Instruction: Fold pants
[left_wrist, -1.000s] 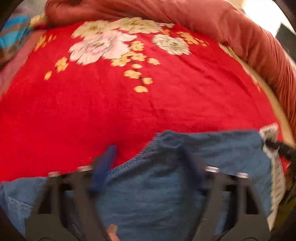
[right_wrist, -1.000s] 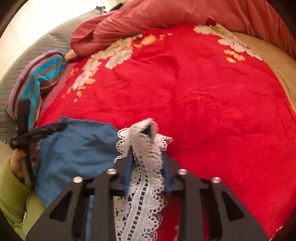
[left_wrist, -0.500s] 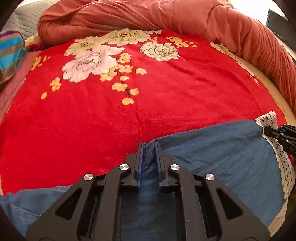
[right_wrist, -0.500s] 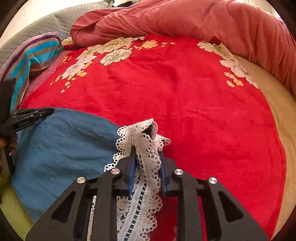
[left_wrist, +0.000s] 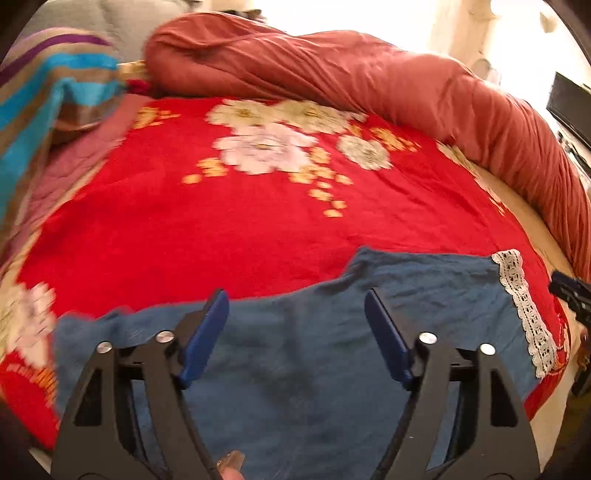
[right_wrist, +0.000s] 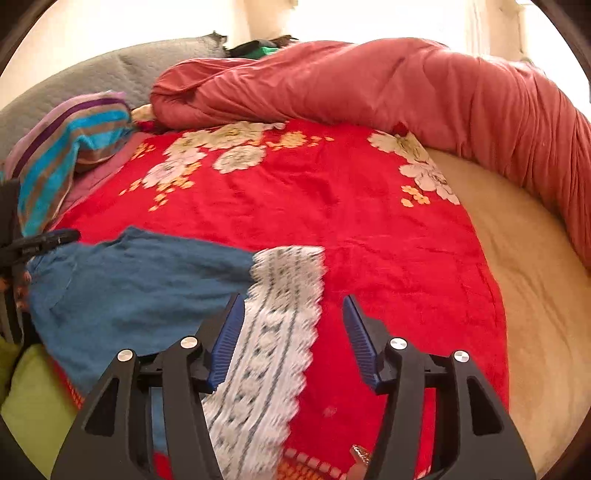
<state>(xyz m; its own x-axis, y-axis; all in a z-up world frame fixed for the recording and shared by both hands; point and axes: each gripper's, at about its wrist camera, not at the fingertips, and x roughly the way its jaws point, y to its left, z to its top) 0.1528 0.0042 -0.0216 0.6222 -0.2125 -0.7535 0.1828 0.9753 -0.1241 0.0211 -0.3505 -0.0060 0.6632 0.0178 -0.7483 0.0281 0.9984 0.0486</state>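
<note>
At the far left, a striped blanket (left_wrist: 44, 96) in turquoise, brown and purple was heaped against a grey quilted cushion (right_wrist: 92, 81), at the edge of the bed. Beside it, a red floral blanket (left_wrist: 229, 229) covered most of the bed, its white and yellow blossoms grouped toward the far side, and a bunched terracotta duvet (left_wrist: 369, 92) curved along the back and round to the right.

The blue pants (left_wrist: 314, 350) lay flat on the near part of the red blanket, spread sideways. The left gripper (left_wrist: 295, 299) hung over the middle of the fabric, its jaws spread wide and holding nothing, blue pads (left_wrist: 207, 332) either side of bare denim-coloured cloth. Whether the pads touched the cloth could not be told.

Further right, the pants ended in a white lace hem (right_wrist: 280, 317), which lay on the red blanket. The right gripper (right_wrist: 293, 302) sat over that hem, jaws likewise released, the lace running between them ungripped; the lace was motion-blurred in the right wrist view. Right of the red blanket, a strip of bare beige mattress (right_wrist: 535, 295) showed beneath the duvet.
</note>
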